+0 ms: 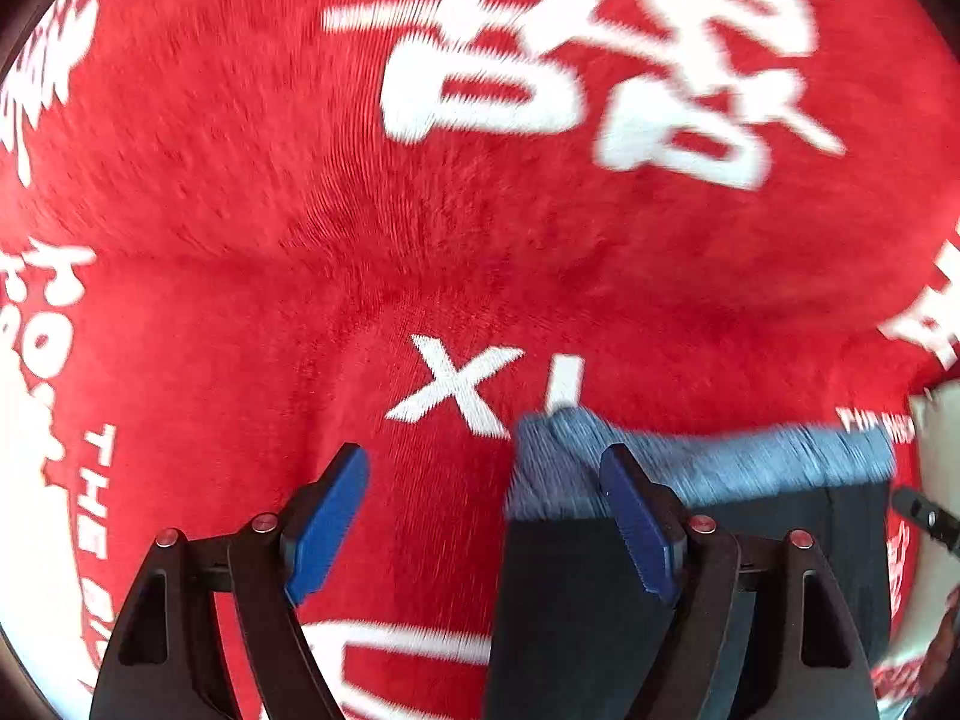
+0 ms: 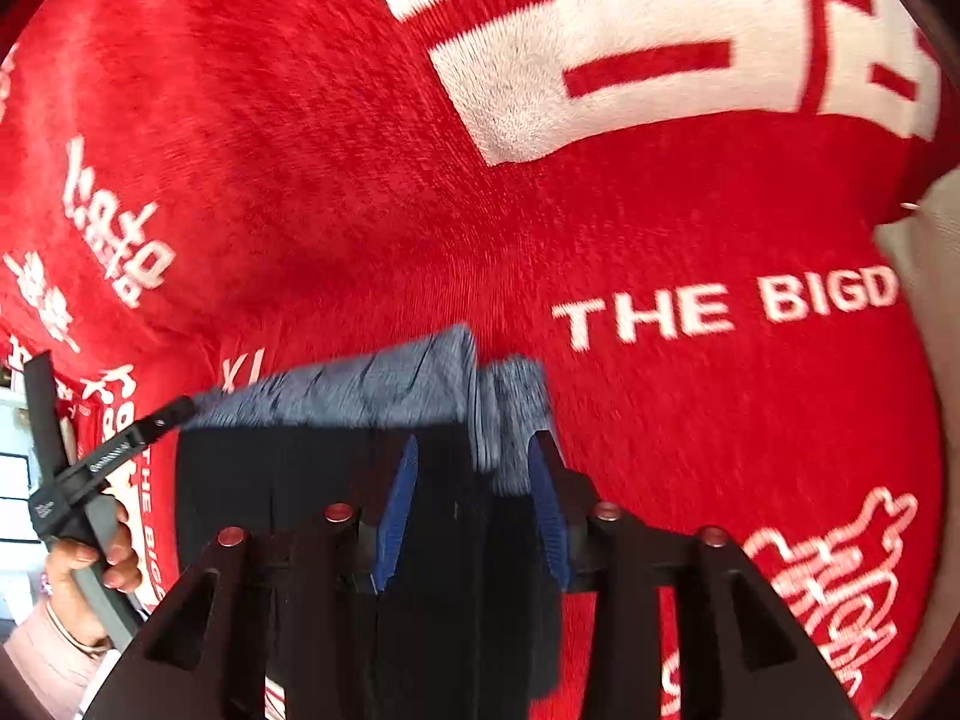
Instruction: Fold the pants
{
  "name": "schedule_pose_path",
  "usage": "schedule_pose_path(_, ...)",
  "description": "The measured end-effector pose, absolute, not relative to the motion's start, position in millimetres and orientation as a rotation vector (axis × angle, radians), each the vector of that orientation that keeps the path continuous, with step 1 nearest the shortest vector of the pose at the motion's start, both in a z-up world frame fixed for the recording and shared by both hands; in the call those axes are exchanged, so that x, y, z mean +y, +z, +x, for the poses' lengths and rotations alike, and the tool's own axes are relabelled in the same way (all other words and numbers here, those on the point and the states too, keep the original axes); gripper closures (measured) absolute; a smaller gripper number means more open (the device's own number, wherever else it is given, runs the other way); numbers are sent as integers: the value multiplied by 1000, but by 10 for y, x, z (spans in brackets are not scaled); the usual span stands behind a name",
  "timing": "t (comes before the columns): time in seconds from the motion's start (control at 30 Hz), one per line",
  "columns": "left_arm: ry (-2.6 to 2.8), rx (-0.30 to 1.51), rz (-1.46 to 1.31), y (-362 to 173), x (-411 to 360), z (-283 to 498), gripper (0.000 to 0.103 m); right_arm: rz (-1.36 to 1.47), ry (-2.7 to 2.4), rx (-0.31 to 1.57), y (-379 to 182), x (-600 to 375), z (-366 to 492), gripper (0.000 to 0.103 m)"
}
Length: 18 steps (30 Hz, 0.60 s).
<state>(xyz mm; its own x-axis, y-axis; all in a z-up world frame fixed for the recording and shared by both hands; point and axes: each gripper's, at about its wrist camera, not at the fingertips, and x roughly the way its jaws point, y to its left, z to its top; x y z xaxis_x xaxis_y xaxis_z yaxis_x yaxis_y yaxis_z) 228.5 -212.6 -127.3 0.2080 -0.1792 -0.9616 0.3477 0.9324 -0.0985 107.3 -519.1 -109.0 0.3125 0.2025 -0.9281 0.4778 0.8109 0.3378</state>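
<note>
**A:** What lies by the left gripper [image 1: 483, 516]?

**B:** Its jaws stand wide, with nothing pressed between them. Bare red blanket [image 1: 240, 210] fills the gap and spreads open to the left of the left finger and ahead of both tips. The pants [image 1: 558, 588], dark with a blue-grey waistband [image 1: 750, 462], begin just inside the right finger and run rightward behind it; their left edge falls within the gap.

**A:** And the right gripper [image 2: 474, 474]?

**B:** Its jaws are narrower, astride a folded stack of the pants; whether the pads press the cloth cannot be told. The waistband edge lies just ahead of the fingertips. To the right of the right finger, open red blanket extends to the blanket's edge.
</note>
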Motion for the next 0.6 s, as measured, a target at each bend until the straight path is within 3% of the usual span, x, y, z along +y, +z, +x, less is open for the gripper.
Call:
schedule_pose_path(0.17, -458, 1337, 160, -1090, -2054, 1835, 22, 611, -191, 1266, -901, -4928, 671, 64)
schedule_pose_path(0.23, -503, 1367, 160, -1112, -2074, 1655, 22, 627, -169, 1270, -875, -4817, 517, 78)
schedule_pose_path(0.37, -518, 1409, 219, -1356, -2214, 1359, 22, 601, -150, 1312, -964, -4591, 368, 78)
schedule_pose_path(0.5, -459, 1443, 126, -1522, -2100, 1378, 7, 595, -174, 1330, -1080, -4561, 335, 79)
schedule_pose_path(0.6, -454, 1439, 129, -1514, -2091, 1385, 6, 574, -190, 1319, -1075, -4528, 334, 78)
